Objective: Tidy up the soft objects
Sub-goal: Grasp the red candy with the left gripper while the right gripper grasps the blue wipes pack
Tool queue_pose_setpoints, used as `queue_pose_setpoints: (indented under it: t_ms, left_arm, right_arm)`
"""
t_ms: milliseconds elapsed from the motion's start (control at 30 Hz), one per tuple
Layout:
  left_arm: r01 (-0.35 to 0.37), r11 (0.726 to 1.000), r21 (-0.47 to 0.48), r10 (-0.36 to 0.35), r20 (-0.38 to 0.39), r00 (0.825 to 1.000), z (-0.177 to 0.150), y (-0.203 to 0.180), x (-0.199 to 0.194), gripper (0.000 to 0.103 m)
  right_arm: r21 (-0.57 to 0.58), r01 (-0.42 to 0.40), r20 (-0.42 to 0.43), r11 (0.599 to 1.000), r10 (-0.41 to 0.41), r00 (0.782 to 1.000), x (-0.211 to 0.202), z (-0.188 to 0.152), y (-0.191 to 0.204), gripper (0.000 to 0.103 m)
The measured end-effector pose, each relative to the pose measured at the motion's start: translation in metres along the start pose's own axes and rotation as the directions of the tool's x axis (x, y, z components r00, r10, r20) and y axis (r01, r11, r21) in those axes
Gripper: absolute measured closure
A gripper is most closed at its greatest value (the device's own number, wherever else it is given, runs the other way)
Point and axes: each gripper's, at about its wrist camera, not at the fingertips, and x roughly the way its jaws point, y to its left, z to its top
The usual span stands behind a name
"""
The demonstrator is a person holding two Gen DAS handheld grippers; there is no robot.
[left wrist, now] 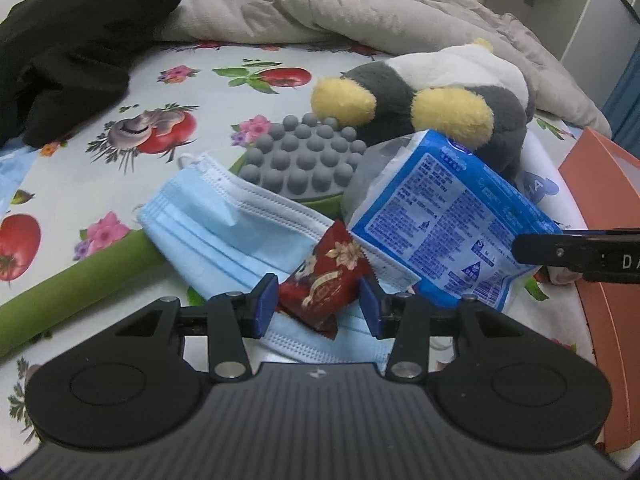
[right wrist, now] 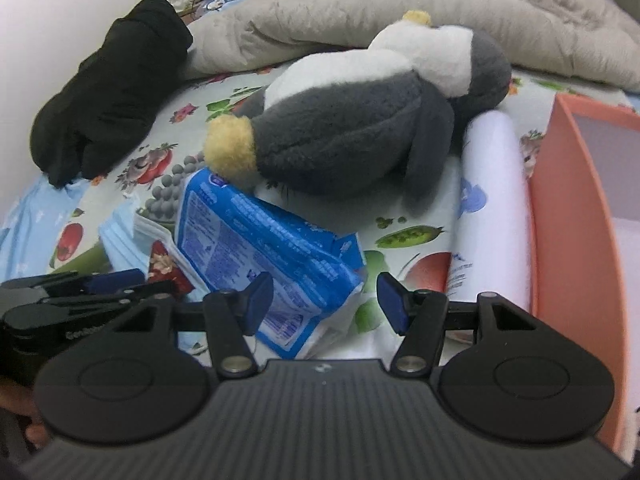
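Bed with a fruit-print sheet [left wrist: 224, 96], beige quilt [left wrist: 320, 4] bunched at the back, soft clutter in the foreground. The red snack packet [left wrist: 326, 276] lies on the blue face mask [left wrist: 216, 224], between the blue pads of the left gripper [left wrist: 318, 304] — jaws part open around it, pads close beside but apparently not yet pressing. The right gripper [right wrist: 326, 306] stands wide open, holding nothing, its left pad at the blue tissue pack [right wrist: 272, 252]. Behind sit the plush penguin [right wrist: 360, 132] and a grey nubbed pad [left wrist: 304, 156]; an orange box [right wrist: 576, 216] stands at right. Recommendation: close squarely on the packet's middle, lift straight — the mask beneath may drag along
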Motion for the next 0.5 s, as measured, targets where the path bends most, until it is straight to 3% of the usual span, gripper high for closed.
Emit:
queue_pose_setpoints:
  t_ms: [133, 267, 500]
  left_arm:
    - [0.007, 1.0, 0.018, -0.007, -0.005, 1.0, 0.0, -0.002, 0.005, 0.054]
    - [0.006, 1.0, 0.022, -0.006, -0.018, 1.0, 0.002, -0.004, 0.001, 0.066]
    - [0.027, 1.0, 0.008, -0.027, 0.015, 1.0, 0.01, -0.01, -0.03, 0.074]
  right_arm:
    - [-0.002, -0.001, -0.007, 1.0, 0.001, 1.0, 0.002, -0.003, 0.001, 0.066]
    - [0.022, -0.008, -0.013, 1.0, 0.009, 1.0, -0.006, -0.004, -0.001, 0.082]
    - [0.009, -0.015, 0.016, 1.0, 0.015, 1.0, -0.035, -0.006, 0.005, 0.091]
